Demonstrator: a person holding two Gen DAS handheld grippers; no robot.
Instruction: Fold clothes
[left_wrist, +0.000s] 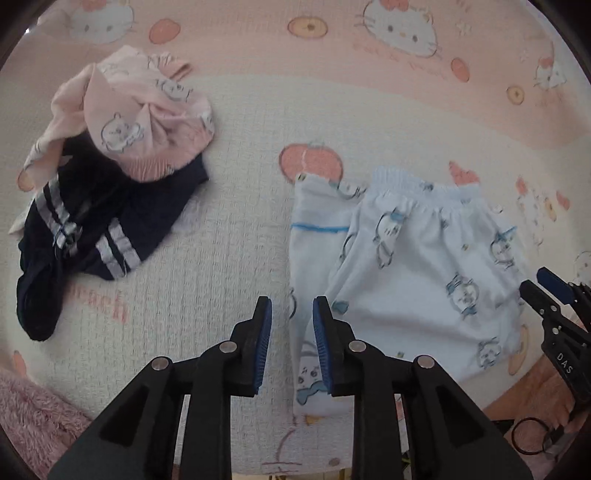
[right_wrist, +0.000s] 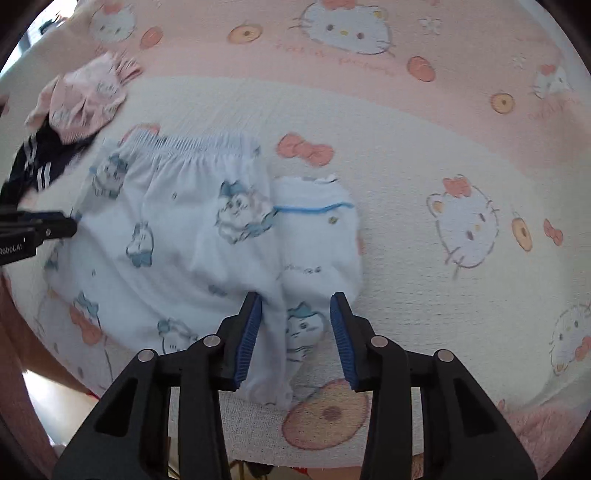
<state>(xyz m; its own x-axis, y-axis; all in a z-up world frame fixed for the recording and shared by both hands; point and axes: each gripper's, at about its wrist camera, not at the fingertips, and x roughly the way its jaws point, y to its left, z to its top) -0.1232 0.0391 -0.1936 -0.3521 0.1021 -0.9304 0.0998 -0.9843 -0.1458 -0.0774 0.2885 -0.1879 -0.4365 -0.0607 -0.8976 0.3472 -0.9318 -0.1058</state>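
Pale blue-white child's pants with a cartoon print lie folded on the bed, elastic waistband at the far side. My left gripper hovers over their left edge, jaws a narrow gap apart, and no cloth is pinched between the pads. In the right wrist view the same pants spread to the left. My right gripper stands open above a folded leg end, pads clear of the cloth. The right gripper also shows at the pants' right edge, and the left gripper at their left edge.
A crumpled pink garment rests on a navy one with grey stripes at the far left. A cat-print blanket covers the bed. Fuzzy pink fabric lies at the near edge.
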